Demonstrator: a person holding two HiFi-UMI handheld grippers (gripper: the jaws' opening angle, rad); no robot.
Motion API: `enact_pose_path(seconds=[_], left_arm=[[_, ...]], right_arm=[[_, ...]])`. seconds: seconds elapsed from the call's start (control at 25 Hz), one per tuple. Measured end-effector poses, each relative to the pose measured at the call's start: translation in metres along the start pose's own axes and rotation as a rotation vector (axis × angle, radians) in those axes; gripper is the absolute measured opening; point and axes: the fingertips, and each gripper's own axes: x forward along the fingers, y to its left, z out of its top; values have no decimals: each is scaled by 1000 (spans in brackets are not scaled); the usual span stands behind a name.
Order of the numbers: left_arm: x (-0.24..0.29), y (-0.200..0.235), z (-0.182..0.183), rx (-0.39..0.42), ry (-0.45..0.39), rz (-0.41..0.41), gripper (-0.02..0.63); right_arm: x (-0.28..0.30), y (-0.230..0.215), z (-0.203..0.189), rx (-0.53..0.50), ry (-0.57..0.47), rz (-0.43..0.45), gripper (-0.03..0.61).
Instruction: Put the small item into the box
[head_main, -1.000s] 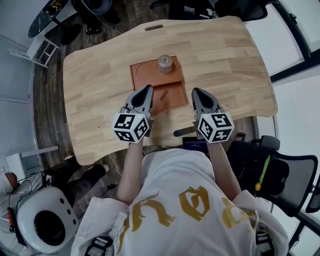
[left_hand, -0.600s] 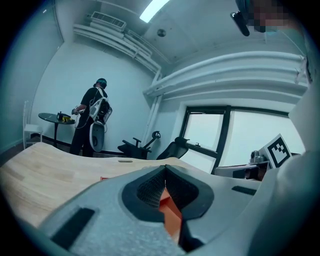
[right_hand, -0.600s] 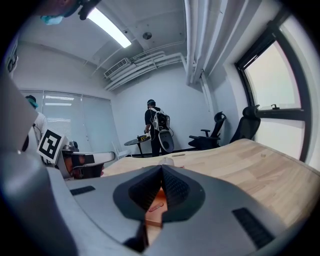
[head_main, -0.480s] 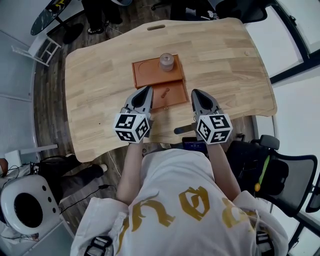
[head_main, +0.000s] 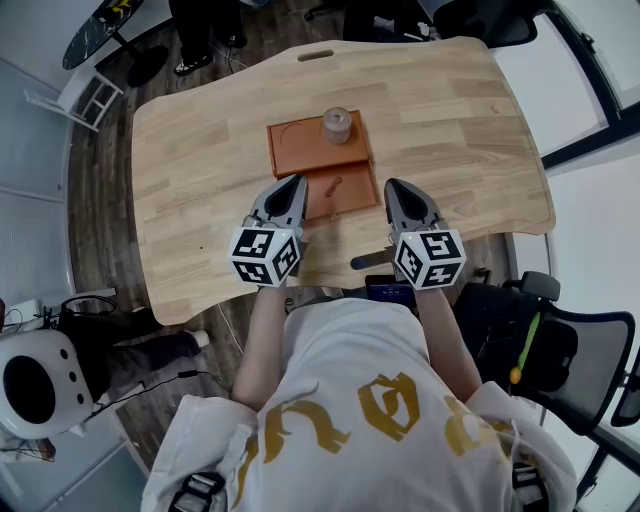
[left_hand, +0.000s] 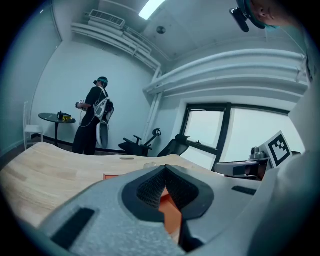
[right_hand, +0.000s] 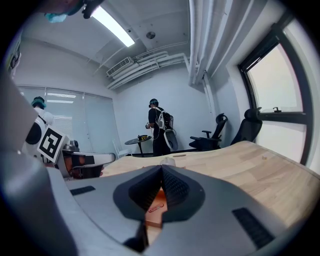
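Note:
An orange-brown box (head_main: 318, 167) lies flat on the wooden table (head_main: 450, 130), in a far half and a near half. A small orange clip-like item (head_main: 331, 186) rests in the near half. A small clear lidded jar (head_main: 337, 124) stands on the far half's right corner. My left gripper (head_main: 293, 182) is shut and empty at the box's near left corner. My right gripper (head_main: 397, 187) is shut and empty just right of the box. In the right gripper view the small item (right_hand: 156, 206) shows under the closed jaws (right_hand: 161, 168). The left gripper view shows the box (left_hand: 171, 216) below its closed jaws (left_hand: 165, 168).
A dark bar-shaped object (head_main: 368, 261) lies at the table's near edge, with a small dark device (head_main: 388, 292) below it. Office chairs (head_main: 560, 350) stand to the right. A person (left_hand: 95, 115) stands beyond the table's far end beside a small round table (left_hand: 56, 118).
Both grippers have stayed almost still and shut. The head view has shifted slightly, and the white helmet-like object on the floor at lower left has drifted further left.

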Motion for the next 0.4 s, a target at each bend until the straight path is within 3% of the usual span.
enact_pose_path(seconds=[0.4], left_arm=[[6,-4,1,23,15,-21,9]], right_arm=[[2,-1,-5,17,14,-8,11]])
